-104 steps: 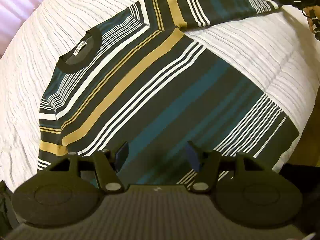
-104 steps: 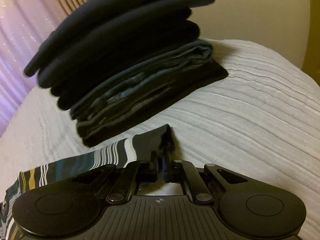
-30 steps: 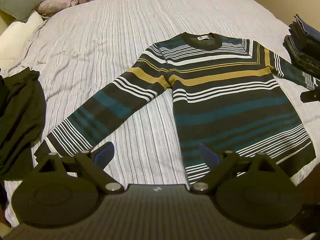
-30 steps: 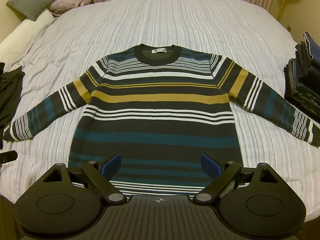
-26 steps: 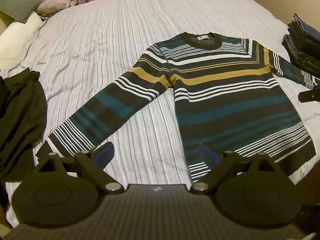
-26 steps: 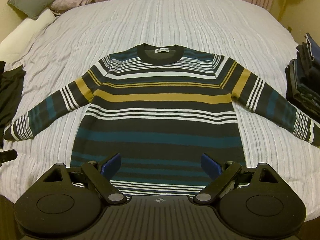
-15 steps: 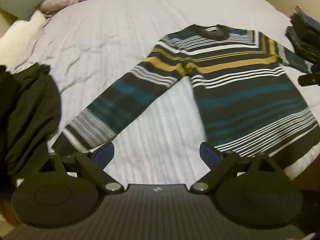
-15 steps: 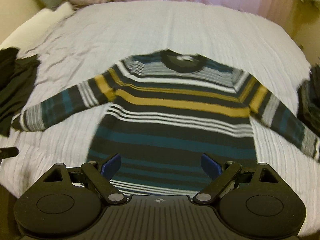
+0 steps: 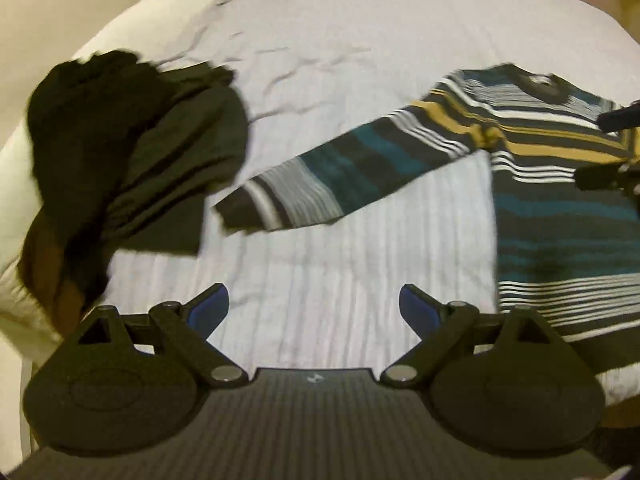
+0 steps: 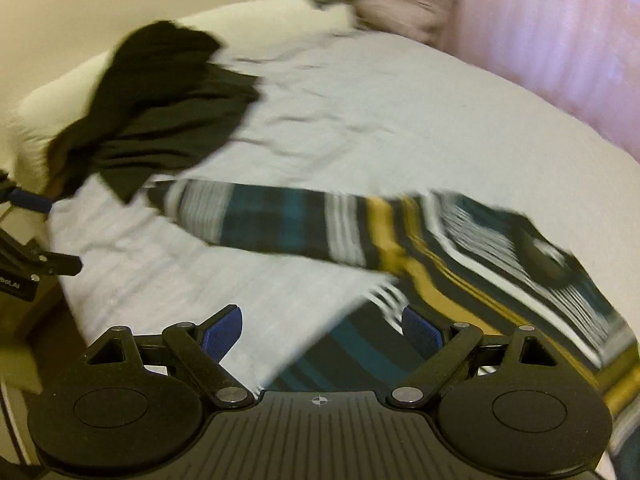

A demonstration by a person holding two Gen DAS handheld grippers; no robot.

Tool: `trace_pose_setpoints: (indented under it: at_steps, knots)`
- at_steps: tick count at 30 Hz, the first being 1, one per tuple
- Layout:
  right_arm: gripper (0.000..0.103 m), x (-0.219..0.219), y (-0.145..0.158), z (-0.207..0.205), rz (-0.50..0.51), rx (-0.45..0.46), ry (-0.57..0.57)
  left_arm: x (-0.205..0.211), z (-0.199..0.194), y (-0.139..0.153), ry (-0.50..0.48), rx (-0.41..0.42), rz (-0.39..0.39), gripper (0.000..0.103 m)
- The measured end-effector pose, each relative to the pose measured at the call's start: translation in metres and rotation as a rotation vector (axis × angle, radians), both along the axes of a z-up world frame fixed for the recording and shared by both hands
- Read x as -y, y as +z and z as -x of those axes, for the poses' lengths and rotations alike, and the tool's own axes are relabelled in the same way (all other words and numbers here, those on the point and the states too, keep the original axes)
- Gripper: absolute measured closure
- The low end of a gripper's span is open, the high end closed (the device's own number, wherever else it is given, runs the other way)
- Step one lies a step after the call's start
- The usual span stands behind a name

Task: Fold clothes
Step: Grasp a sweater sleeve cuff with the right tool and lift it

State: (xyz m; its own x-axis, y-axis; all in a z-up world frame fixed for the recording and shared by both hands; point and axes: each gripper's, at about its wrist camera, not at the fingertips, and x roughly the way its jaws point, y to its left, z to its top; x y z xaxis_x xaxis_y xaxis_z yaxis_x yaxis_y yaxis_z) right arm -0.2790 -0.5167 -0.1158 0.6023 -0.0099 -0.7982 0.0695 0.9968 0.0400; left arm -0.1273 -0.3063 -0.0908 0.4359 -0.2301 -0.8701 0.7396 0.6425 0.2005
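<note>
Here both grippers — left gripper (image 9: 314, 306), right gripper (image 10: 320, 326) — gape empty; sleeve cuff (image 9: 244, 210) seemingly just clears the dark clothes (image 9: 136, 140).

Striped sweater (image 9: 560, 184): long-sleeved knit, horizontal bands of dark grey, teal, mustard yellow and white; dark round collar (image 9: 542, 84) with a small pale label inside. Lies flat, front up, on the white ribbed bedspread (image 9: 340, 280). One sleeve (image 9: 344, 176) is stretched straight out sideways from the body, its dark cuff just beside a heap of dark unfolded clothes (image 9: 132, 152) near the bed's edge; whether they touch cannot be told. Body unfolded, hem toward the near edge. Both views motion-blurred.
</note>
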Motion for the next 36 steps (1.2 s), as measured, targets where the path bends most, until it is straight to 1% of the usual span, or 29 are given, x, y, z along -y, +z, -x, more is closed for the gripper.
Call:
trace_pose_setpoints:
  at_steps: [3, 5, 7, 11, 12, 13, 14, 19, 23, 27, 30, 31, 32, 34, 35, 36]
  knots:
    - [0.014, -0.027, -0.006, -0.021, 0.018, 0.009, 0.135, -0.018, -0.01, -0.002, 0.041, 0.003, -0.015, 0.013]
    - [0.014, -0.043, -0.009, -0.033, 0.019, 0.021, 0.194, -0.028, -0.019, -0.003, 0.062, 0.007, -0.025, 0.013]
    - [0.014, -0.057, -0.012, -0.046, 0.017, 0.035, 0.239, -0.035, -0.035, -0.009, 0.044, 0.012, -0.035, 0.013]
    - [0.015, -0.083, -0.027, -0.083, 0.025, 0.05, 0.274, -0.045, -0.073, -0.023, -0.021, 0.007, -0.07, 0.013]
    - [0.02, -0.09, -0.032, -0.095, 0.022, 0.045, 0.272, -0.047, -0.083, -0.025, -0.04, 0.007, -0.078, 0.013]
    - [0.035, -0.096, -0.039, -0.11, 0.015, 0.036, 0.267, -0.051, -0.092, -0.027, -0.058, 0.017, -0.073, 0.013]
    - [0.038, -0.102, -0.045, -0.122, 0.01, 0.031, 0.264, -0.056, -0.102, -0.03, -0.072, 0.024, -0.066, 0.013]
    - [0.038, -0.139, -0.094, -0.193, 0.06, 0.001, 0.316, -0.079, -0.141, -0.048, -0.089, 0.003, -0.049, 0.013]
    - [0.038, -0.165, -0.139, -0.242, 0.112, -0.033, 0.359, -0.096, -0.159, -0.062, -0.065, -0.03, -0.045, 0.013]
    - [0.038, -0.183, -0.183, -0.274, 0.151, -0.074, 0.375, -0.113, -0.167, -0.08, -0.037, -0.073, -0.059, 0.013]
    - [0.038, -0.186, -0.199, -0.287, 0.189, -0.087, 0.345, -0.119, -0.169, -0.086, -0.036, -0.093, -0.072, 0.013]
    - [0.061, -0.185, -0.2, -0.289, 0.2, -0.08, 0.334, -0.12, -0.169, -0.087, -0.04, -0.095, -0.074, 0.013]
    - [0.088, -0.181, -0.197, -0.29, 0.194, -0.072, 0.319, -0.119, -0.17, -0.087, -0.045, -0.097, -0.072, 0.013]
    - [0.087, -0.169, -0.184, -0.289, 0.152, -0.054, 0.285, -0.113, -0.171, -0.085, -0.061, -0.101, -0.059, 0.013]
    - [0.088, -0.158, -0.174, -0.287, 0.104, -0.034, 0.255, -0.107, -0.17, -0.083, -0.074, -0.102, -0.049, 0.013]
    - [0.088, -0.143, -0.159, -0.285, 0.032, -0.003, 0.211, -0.099, -0.169, -0.081, -0.09, -0.103, -0.039, 0.013]
